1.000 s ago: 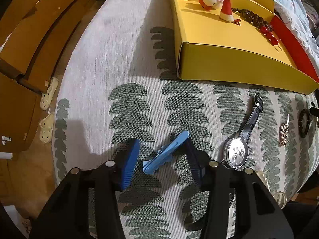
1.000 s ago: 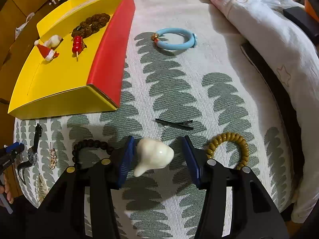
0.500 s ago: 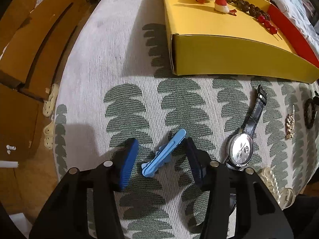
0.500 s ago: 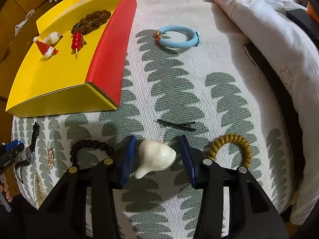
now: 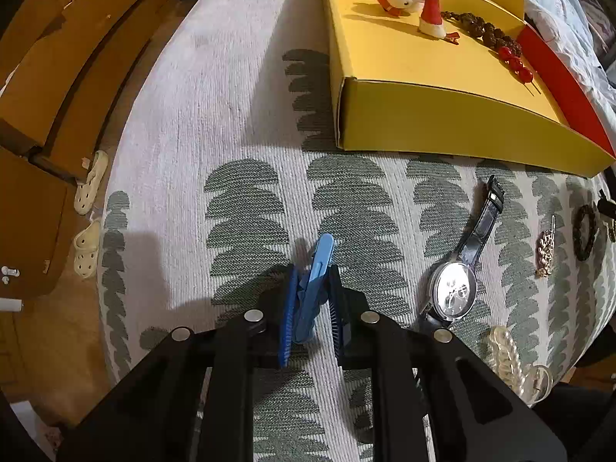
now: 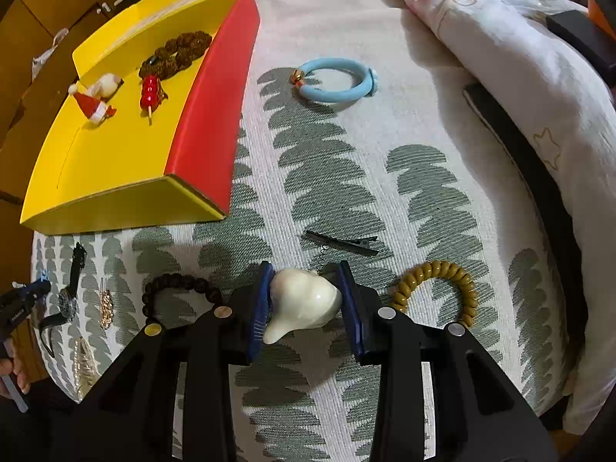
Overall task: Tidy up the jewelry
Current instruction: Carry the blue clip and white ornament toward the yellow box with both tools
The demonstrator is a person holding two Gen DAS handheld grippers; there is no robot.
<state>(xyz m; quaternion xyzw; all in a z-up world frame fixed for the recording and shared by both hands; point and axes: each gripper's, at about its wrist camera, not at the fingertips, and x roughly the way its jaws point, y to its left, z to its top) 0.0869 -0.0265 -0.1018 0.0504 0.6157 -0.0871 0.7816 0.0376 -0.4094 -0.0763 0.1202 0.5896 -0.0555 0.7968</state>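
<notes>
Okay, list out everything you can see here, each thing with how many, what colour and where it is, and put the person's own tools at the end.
box: one, yellow with a red side, far left on the cloth.
cloth: one, white with green leaf print, under everything.
Santa hat clip: one, red and white, in the box.
red bead pick: one, in the box.
brown bead string: one, in the box.
blue bangle: one, on the cloth right of the box.
black clip: one, mid cloth.
mustard coil tie: one, right of the right tool.
dark bead bracelet: one, left of the right tool.
watch: one, black strap, right of the left tool.
gold brooch: one, right of the watch.
left tool: shut on the blue clip.
right tool: closing around the cream shell.
</notes>
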